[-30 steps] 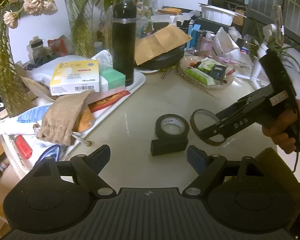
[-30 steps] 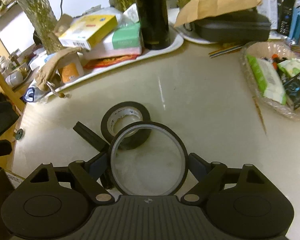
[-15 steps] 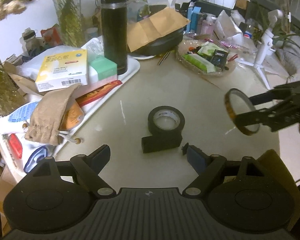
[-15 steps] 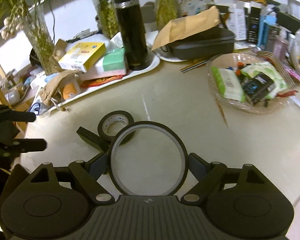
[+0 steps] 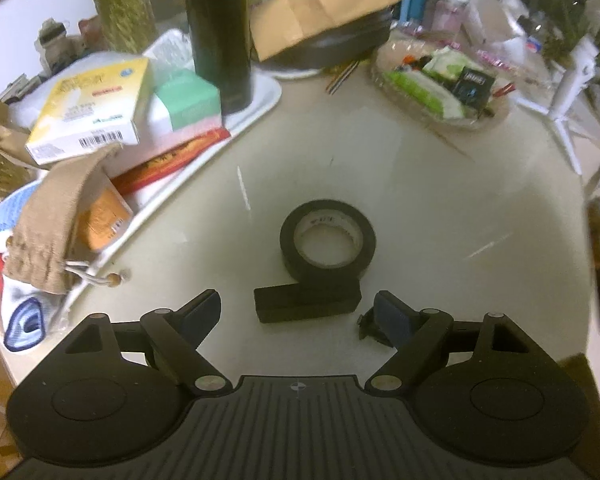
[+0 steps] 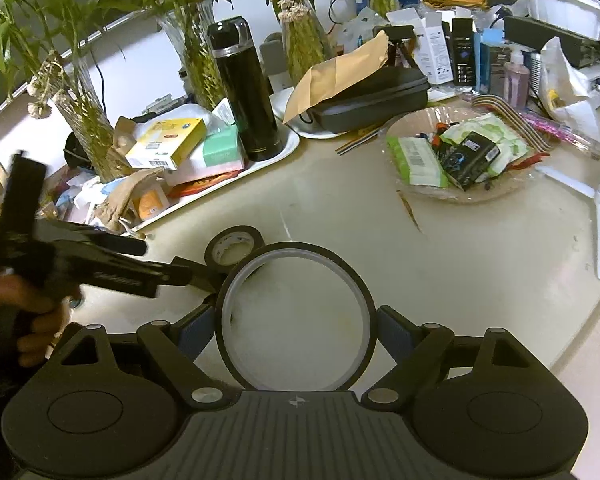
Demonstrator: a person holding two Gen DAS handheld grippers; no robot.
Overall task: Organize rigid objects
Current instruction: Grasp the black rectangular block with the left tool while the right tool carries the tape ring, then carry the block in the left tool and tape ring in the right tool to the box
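Carrying the thin dark tape ring (image 6: pixel 295 316), gripped in the right tongs (image 6: pixel 296 330), up off the desk (image 6: pixel 480 248), while lowering the open, empty left tongs (image 5: pixel 298 308) toward the thick black tape roll (image 5: pixel 327 240) and small black block (image 5: pixel 307 302) near the desk's front edge, seemingly next.

1. Your black tape roll (image 5: pixel 327 242) has a white core, at 12 o'clock from your left gripper (image 5: pixel 298 308).
2. Your right gripper (image 6: pixel 296 326) has blue pads (image 6: pixel 392 330).
3. At 10 o'clock lie a yellow box (image 5: pixel 90 114) and a mint-green box (image 5: pixel 188 100).
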